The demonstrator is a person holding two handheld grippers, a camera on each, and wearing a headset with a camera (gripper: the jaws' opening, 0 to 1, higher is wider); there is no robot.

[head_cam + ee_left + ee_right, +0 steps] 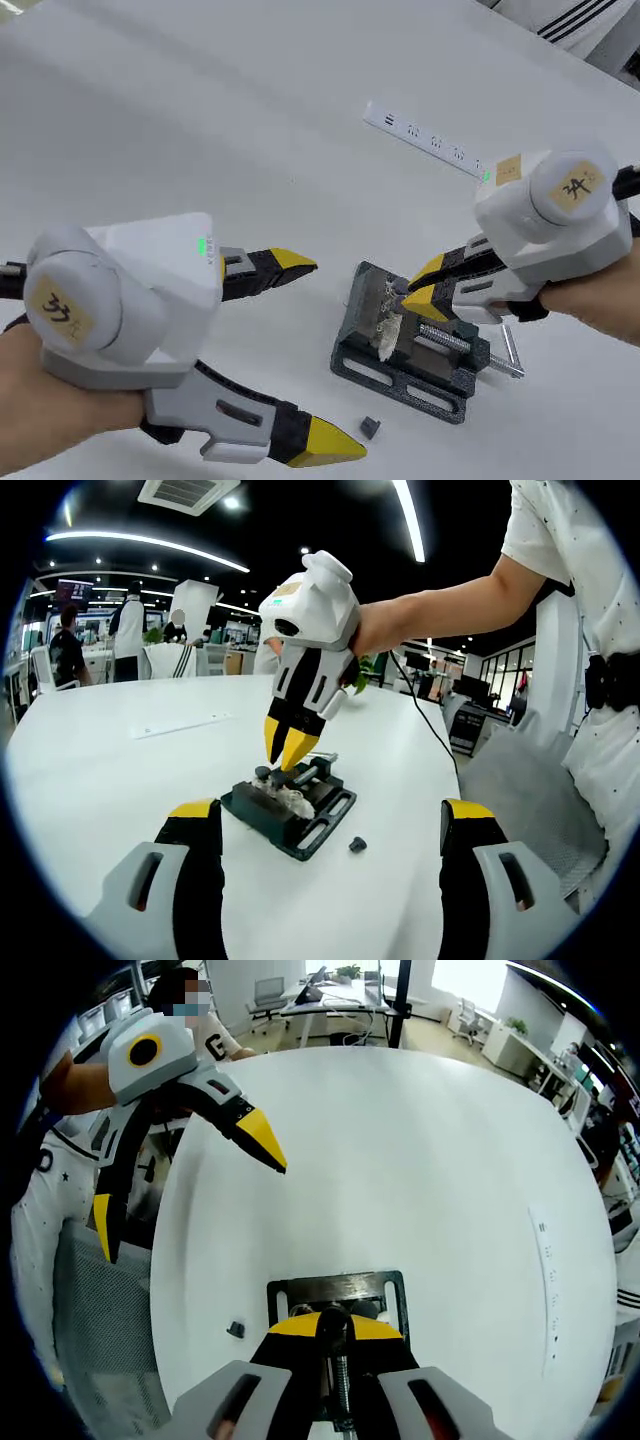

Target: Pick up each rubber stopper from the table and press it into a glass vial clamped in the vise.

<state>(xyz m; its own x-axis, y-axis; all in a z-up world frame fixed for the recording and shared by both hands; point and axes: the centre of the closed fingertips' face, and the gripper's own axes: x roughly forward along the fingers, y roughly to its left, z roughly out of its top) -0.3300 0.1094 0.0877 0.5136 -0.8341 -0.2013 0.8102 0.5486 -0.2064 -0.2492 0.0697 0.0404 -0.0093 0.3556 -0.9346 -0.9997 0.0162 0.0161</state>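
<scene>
A dark vise (400, 378) (300, 825) (300, 1295) stands on the white table and clamps clear glass vials (385, 322) (285, 798). My right gripper (420, 290) (287, 752) (332, 1325) points down onto the vials, its yellow tips nearly together on a small dark rubber stopper that is mostly hidden. One loose dark stopper (370, 428) (357, 845) (235, 1328) lies on the table just in front of the vise. My left gripper (312, 355) (330, 815) (185, 1190) hovers wide open to the left of the vise, holding nothing.
A white power strip (425, 138) (180, 727) (548, 1290) lies on the table beyond the vise. The vise screw handle (505, 355) sticks out to the right. People and desks stand in the background of the left gripper view.
</scene>
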